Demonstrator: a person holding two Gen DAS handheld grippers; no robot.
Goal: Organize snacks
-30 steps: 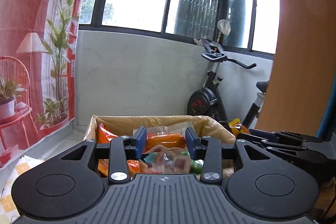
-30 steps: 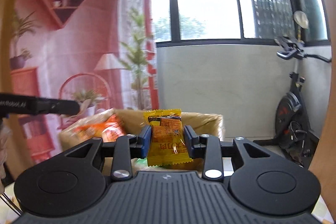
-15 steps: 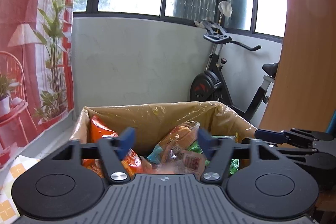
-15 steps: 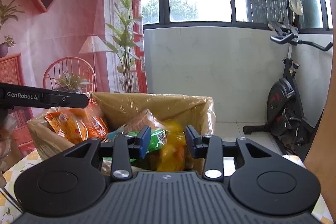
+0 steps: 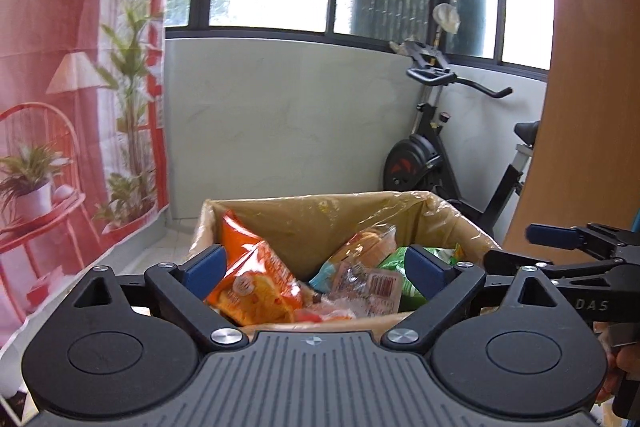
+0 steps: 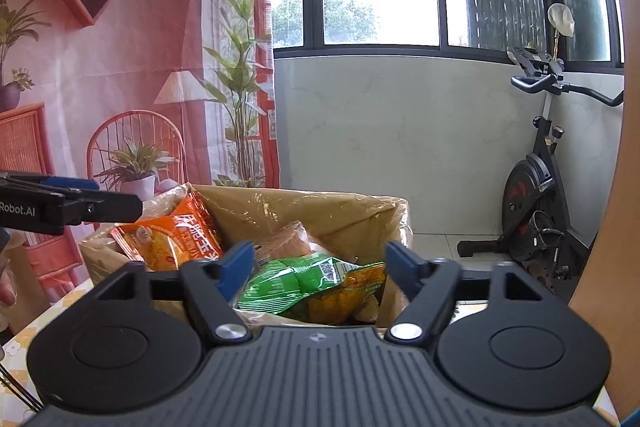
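Behind everything stands a pale wall under dark-framed windows, with an exercise bike (image 5: 436, 163) at about 2 o'clock and a printed red backdrop (image 6: 100, 75) at 9 o'clock. Straight ahead at 12 o'clock sits the cardboard box (image 5: 304, 223), lined with clear plastic, and the snacks lie inside it: an orange chip bag (image 5: 256, 279) leaning at its 9 o'clock side, a clear-wrapped pastry pack (image 5: 360, 267) in the middle, a green packet (image 6: 304, 279) and a yellow packet (image 6: 344, 301) toward 3 o'clock. Both the left gripper (image 5: 316, 267) and the right gripper (image 6: 320, 267) hover at the box's near rim, jaws opening, fingers wide apart with nothing pinched between them. This looks like the release step of dropping snacks into the box. Next, each hand probably needs to draw back clear of the rim and seek another loose snack; none shows outside the box.
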